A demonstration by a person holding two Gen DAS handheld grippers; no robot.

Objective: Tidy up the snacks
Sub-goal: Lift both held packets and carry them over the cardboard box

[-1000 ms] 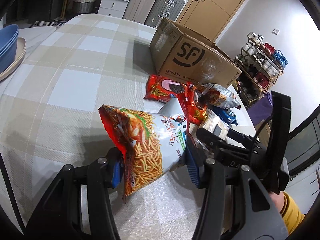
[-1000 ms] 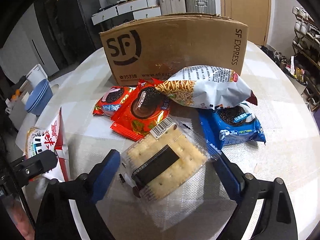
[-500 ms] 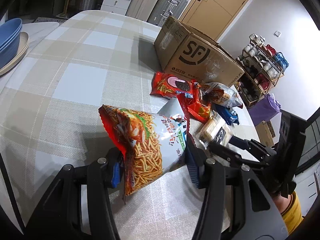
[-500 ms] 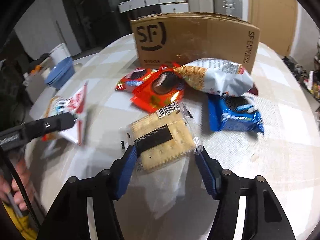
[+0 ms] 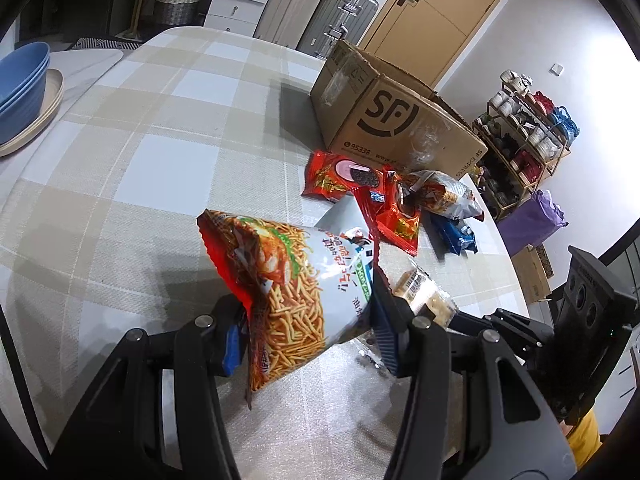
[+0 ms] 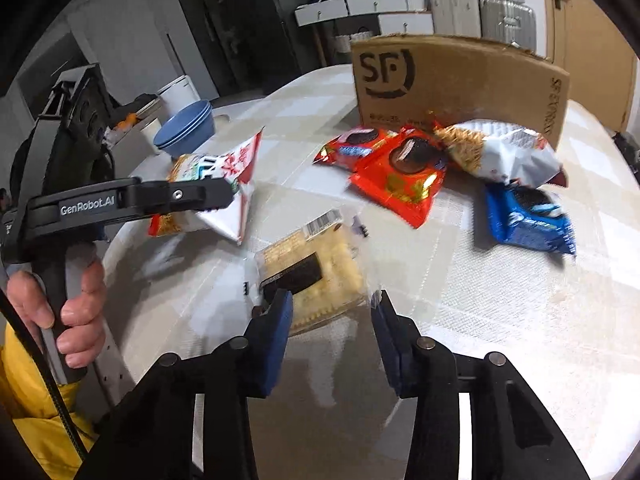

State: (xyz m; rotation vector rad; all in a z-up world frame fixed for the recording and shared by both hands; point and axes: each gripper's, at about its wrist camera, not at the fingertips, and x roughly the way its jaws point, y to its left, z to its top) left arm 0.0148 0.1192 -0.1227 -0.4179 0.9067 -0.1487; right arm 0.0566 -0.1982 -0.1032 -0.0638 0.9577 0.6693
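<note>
L tool (image 5: 308,332): clamped on noodle-snack bag (image 5: 296,280), gripped low w/ the top sticking up & fwd, clear of table (image 5: 140,152); looks parked there so the other side can work.
Blue bowls (image 5: 20,84): stacked at far-left table edge, well apart from snacks, not in play.
Cracker pack (image 6: 312,272): clear wrap, lying flat on table just in front of R tool, near corner between the pads; wrap edge blurred.
R tool (image 6: 332,320): jaws have just been closing, now narrow, pack's near edge pinched betw pads. Judged: grip on a corner only, pack could swing or slip on lift.
Red cookie packs (image 6: 396,172): two, overlapping, mid-table, just before box.
Cardboard box (image 6: 460,80): SF-marked, upright behind the pile; likely where snacks go, can't confirm.
2nd noodle bag (image 6: 496,152): lying partly on blue cookie pack (image 6: 528,220), far right.
Step (judged): both tools loaded, next is carry to box.
</note>
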